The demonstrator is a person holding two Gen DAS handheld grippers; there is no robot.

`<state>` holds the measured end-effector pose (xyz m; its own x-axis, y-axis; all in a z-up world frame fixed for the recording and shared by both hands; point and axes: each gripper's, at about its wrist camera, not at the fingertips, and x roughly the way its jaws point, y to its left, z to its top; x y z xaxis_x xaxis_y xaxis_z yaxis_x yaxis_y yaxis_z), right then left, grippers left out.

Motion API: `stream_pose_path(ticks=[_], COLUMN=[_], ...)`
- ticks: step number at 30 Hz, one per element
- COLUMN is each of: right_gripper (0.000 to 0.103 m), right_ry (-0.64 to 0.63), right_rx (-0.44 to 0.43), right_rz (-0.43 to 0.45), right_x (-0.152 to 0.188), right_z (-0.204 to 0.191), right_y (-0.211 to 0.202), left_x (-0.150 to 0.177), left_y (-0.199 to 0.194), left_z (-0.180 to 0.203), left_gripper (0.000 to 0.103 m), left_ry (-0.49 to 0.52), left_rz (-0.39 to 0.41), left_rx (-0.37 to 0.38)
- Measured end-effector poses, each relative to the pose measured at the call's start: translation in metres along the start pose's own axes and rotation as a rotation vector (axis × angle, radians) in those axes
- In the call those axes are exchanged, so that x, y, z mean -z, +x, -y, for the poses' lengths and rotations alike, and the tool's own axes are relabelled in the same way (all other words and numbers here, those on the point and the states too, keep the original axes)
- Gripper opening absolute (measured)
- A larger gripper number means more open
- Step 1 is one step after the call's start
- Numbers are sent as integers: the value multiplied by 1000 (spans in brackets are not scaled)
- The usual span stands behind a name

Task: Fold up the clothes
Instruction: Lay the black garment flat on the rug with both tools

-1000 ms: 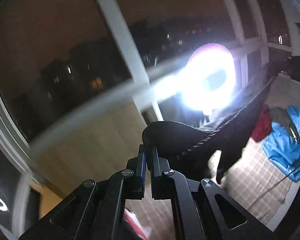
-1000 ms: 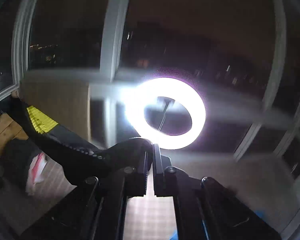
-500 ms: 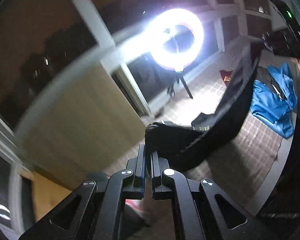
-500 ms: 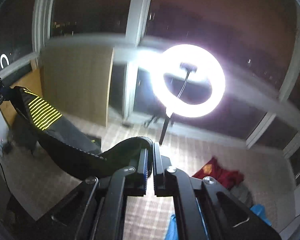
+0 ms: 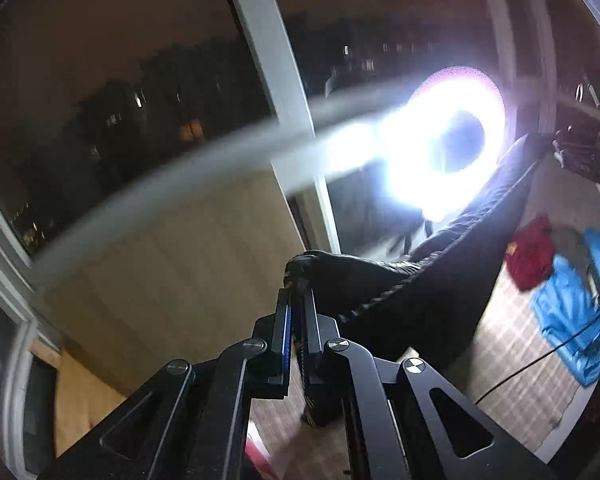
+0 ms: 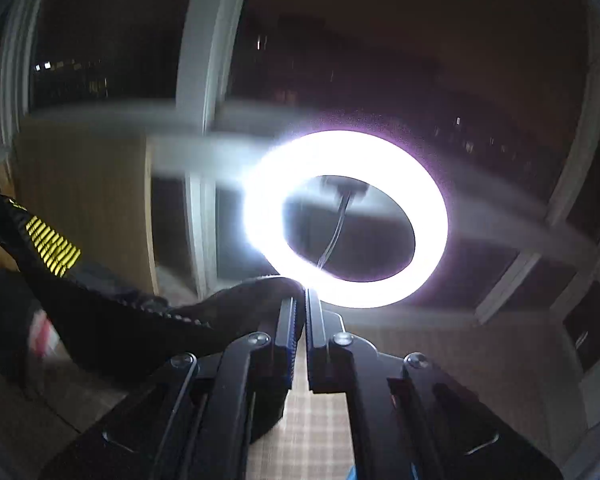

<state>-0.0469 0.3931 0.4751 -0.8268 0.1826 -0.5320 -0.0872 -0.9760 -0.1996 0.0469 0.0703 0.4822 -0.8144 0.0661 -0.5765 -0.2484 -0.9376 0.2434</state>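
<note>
Black fabric, a dark garment with a twisted cord along its hem, hangs stretched in the air between the two tools. The left gripper is clamped tight on one end of it, the cloth bunched over the fingertips, and the right gripper is pinched shut on the other end. From the right wrist view the garment runs away to the left edge, where a patch of yellow stripes shows on it.

Half a second ago both cameras looked down onto the pale checked floor covering and the cloth sagged low between the grippers. Now both views have swung up: the bright ring light sits nearly level with the fingertips, the window frames are smeared by motion, and the garment lies in a straighter, tauter line. My reading is that this is a shake-out or a spreading pull, meant to open the piece flat before any fold; no fold is made yet.

Near the right edge of the floor covering lie a crumpled red garment and a bright blue garment, with a grey piece between them, all apparently unfolded, so most of the task seems ahead. The likely next need is to lower the held cloth onto a bare stretch of floor covering without letting either corner slip.
</note>
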Motion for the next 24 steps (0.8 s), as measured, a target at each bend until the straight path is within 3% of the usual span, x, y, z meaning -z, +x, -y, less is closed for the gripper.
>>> stream_pose_path(ticks=[4,8,13,18,21,24], right_gripper=[4,4,4,4,4,4], right_ry=[0,-25,19,8,-44,-56], right_rx=[-53,-104,-165,-216,-189,-194], right_rz=[65,36,-155,-490,-570,-523], right_x=[23,105,250,409,461,460], right_z=[4,-13,-43,-94,-115,-115], right_y=[-57,-87,-68,-6,9,-7], left_x=[32,105,242,391,433,431], left_y=[-50,-55,-30,28,41,22], left_z=[20,51,97,143,159,158], left_gripper=[3,3,3,4,9,11], left_ry=[47,60,-3,-120,-131,-122], left_rz=[41,-25,-209,-516,-613,-581], left_rx=[-4,30,128,236,224,203])
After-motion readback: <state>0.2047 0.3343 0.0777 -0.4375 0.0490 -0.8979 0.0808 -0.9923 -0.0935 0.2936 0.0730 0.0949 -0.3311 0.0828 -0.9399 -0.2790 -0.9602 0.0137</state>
